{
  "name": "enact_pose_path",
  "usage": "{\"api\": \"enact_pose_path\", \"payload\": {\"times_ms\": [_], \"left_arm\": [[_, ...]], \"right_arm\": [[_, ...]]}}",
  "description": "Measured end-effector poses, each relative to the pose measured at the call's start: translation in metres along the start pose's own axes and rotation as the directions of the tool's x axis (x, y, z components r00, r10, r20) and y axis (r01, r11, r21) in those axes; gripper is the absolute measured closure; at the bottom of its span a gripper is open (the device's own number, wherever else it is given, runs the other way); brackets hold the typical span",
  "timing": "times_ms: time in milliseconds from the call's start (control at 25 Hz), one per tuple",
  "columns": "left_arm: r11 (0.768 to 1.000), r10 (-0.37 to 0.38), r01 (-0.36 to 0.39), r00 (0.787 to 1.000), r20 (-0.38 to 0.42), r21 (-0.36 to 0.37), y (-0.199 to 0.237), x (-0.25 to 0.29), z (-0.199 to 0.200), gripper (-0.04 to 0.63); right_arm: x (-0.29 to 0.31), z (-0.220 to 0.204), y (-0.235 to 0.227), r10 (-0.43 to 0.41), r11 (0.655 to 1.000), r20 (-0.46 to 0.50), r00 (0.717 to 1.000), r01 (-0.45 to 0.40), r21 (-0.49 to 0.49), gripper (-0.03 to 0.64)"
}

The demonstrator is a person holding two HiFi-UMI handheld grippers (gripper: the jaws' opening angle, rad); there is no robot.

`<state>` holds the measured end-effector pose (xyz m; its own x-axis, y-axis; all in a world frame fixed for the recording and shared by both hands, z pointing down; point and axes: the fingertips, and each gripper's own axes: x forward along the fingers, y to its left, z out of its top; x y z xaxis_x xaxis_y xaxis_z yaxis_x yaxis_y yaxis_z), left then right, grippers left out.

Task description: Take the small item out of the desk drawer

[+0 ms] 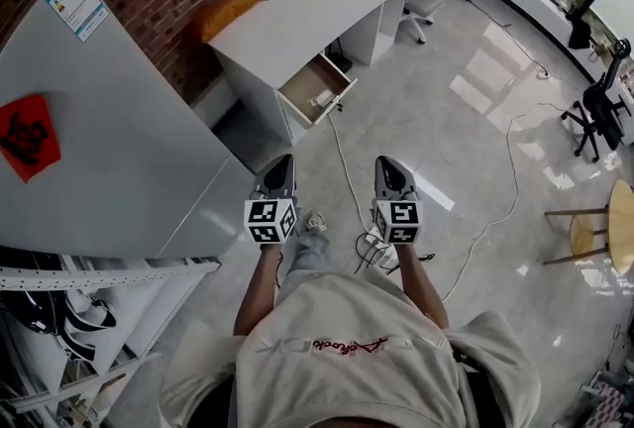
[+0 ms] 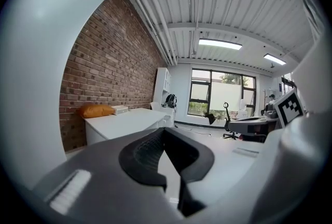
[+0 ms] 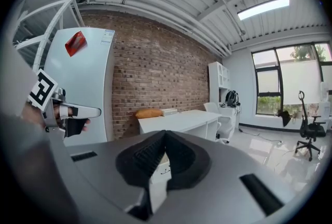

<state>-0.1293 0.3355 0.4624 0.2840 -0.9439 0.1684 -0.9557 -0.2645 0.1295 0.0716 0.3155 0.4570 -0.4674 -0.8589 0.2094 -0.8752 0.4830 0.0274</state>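
I see the desk drawer standing open under the white desk, with the small item lying inside near its front. My left gripper and right gripper hang well apart from it, jaws together, empty.

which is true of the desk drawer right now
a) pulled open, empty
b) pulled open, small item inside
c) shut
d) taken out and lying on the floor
b: in the head view the drawer stands pulled out from the desk, and a small pale item lies inside it.
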Motion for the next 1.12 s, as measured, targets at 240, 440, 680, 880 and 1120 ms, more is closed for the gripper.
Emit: {"api": "enact_pose_path", "payload": {"times_ms": [240, 440, 680, 880, 1120], "left_arm": [[0.999, -0.043, 0.043, 0.999, 0.0, 0.005, 0.04, 0.064, 0.027, 0.588], [0.998, -0.06, 0.06, 0.998, 0.003, 0.008, 0.075, 0.114, 0.047, 0.588], [0.996, -0.09, 0.09, 0.996, 0.006, 0.008, 0.109, 0.164, 0.061, 0.588], [0.992, -0.124, 0.124, 0.992, 0.002, 0.004, 0.123, 0.201, 0.068, 0.588], [0.988, -0.154, 0.154, 0.988, -0.012, 0.001, 0.133, 0.228, 0.066, 0.588]], "right_arm": [[0.069, 0.026, -0.014, -0.035, 0.999, -0.004, 0.999, 0.035, -0.005, 0.606], [0.125, 0.047, -0.024, -0.051, 0.999, 0.004, 0.999, 0.051, -0.01, 0.606], [0.183, 0.062, -0.032, -0.075, 0.997, 0.004, 0.997, 0.075, -0.02, 0.606], [0.214, 0.071, -0.046, -0.11, 0.994, -0.001, 0.994, 0.11, -0.025, 0.606], [0.237, 0.069, -0.053, -0.136, 0.991, -0.009, 0.991, 0.135, -0.017, 0.606]]}}
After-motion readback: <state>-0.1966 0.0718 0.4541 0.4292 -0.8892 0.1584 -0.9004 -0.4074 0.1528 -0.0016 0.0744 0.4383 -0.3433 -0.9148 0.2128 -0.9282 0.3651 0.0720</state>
